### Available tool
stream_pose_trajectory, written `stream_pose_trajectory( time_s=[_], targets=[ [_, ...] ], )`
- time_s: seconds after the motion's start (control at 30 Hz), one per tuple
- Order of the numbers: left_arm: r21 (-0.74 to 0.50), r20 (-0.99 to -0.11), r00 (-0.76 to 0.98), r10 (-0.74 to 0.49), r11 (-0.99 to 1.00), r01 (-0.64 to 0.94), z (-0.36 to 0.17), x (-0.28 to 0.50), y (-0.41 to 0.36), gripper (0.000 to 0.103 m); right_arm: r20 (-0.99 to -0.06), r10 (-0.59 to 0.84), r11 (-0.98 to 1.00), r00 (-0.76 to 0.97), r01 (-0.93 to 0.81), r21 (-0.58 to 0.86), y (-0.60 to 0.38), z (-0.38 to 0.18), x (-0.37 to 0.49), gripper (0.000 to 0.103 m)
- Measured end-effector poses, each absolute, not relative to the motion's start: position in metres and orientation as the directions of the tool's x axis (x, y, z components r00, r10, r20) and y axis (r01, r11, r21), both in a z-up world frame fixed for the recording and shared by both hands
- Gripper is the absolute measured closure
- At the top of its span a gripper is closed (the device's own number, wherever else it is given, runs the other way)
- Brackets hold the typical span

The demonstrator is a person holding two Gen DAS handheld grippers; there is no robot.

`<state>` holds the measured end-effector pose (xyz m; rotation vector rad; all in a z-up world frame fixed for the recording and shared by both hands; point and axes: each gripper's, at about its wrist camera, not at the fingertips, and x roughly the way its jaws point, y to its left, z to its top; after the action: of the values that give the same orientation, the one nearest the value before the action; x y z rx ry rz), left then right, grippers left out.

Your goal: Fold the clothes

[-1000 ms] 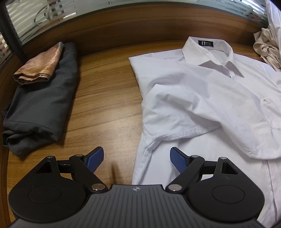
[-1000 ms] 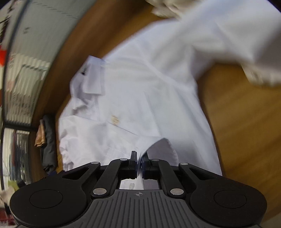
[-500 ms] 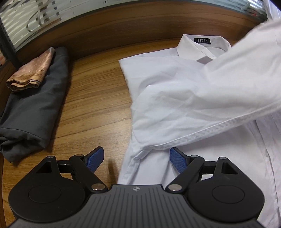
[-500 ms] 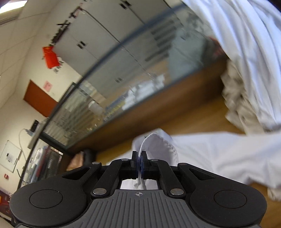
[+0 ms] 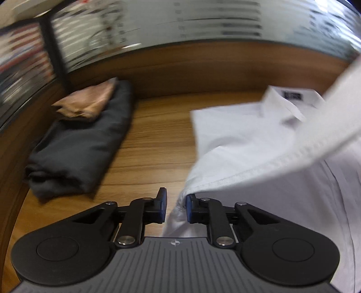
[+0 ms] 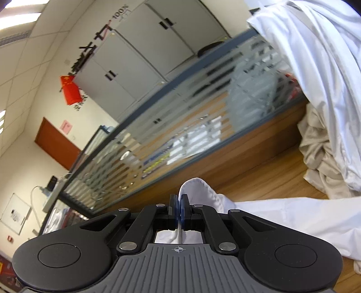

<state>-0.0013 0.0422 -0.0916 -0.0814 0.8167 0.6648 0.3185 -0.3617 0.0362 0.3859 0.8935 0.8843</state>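
- A white shirt lies collar-up on the wooden table in my left view, its body spread flat while one part is lifted and stretched across it toward the upper right.
- My left claw stands partly open, its blue pads set either side of the shirt's near left edge; cloth sits in the gap, touching the right pad, but the pads are not pressed together.
- My right claw is clamped tight on a fold of the same white shirt, a stitched hem looping up just above the pads, and the camera tilts up toward the room.
- To the left of the shirt, a strip of bare wood separates it from a folded dark garment with a tan cloth lying on top.
- A raised wooden ledge with striped glass above it closes off the far side of the table.
- On my right, a heap of beige and white clothes sits against that ledge.
- The collar carries a dark label, its print too blurred to read.
- On the far wall, above grey cabinets, I read "100%" beside large dark characters; a red flag hangs below them.
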Motion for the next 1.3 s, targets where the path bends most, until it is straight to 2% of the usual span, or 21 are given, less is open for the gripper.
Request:
stream_pose_trajectory(
  time_s=[0.17, 0.3, 0.4, 0.67, 0.73, 0.8, 0.93, 1.07, 1.3],
  targets=[
    [0.131, -0.734, 0.462, 0.498, 0.771, -0.623, -0.091, -0.006, 0.067, 0.084, -0.553, 0.767, 0.638, 0.326, -0.481, 0.601, -0.358, 0.011, 0.321, 0.099],
    [0.094, -0.763, 0.443, 0.471, 0.758, -0.645, -0.094, -0.01, 0.078, 0.069, -0.586, 0.739, 0.669, 0.332, -0.464, 0.581, -0.354, -0.008, 0.322, 0.099],
    [0.081, -0.767, 0.451, 0.456, 0.766, -0.638, -0.094, -0.013, 0.079, 0.068, -0.61, 0.717, 0.691, 0.337, -0.451, 0.564, -0.352, -0.023, 0.324, 0.099],
    [0.065, -0.775, 0.473, 0.419, 0.797, -0.601, -0.096, -0.015, 0.072, 0.067, -0.812, 0.503, 0.828, 0.297, -0.433, 0.355, -0.36, -0.102, 0.32, 0.097],
    [0.069, -0.775, 0.472, 0.42, 0.799, -0.597, -0.096, -0.014, 0.07, 0.067, -0.858, 0.425, 0.844, 0.287, -0.467, 0.262, -0.355, -0.113, 0.316, 0.093],
    [0.079, -0.772, 0.472, 0.425, 0.802, -0.593, -0.096, -0.013, 0.069, 0.067, -0.869, 0.367, 0.845, 0.331, -0.51, 0.163, -0.348, -0.111, 0.308, 0.083],
    [0.092, -0.767, 0.475, 0.431, 0.806, -0.584, -0.094, -0.013, 0.066, 0.067, -0.817, 0.351, 0.772, 0.458, -0.635, -0.025, -0.322, -0.082, 0.289, 0.062],
    [0.113, -0.75, 0.487, 0.448, 0.812, -0.572, -0.092, -0.015, 0.061, 0.067, -0.811, 0.474, 0.607, 0.343, -0.795, 0.018, -0.275, -0.065, 0.287, 0.061],
    [0.166, -0.707, 0.517, 0.483, 0.824, -0.542, -0.09, -0.022, 0.052, 0.067, -0.792, 0.611, 0.351, -0.002, -0.896, 0.273, -0.172, -0.079, 0.293, 0.065]
  ],
)
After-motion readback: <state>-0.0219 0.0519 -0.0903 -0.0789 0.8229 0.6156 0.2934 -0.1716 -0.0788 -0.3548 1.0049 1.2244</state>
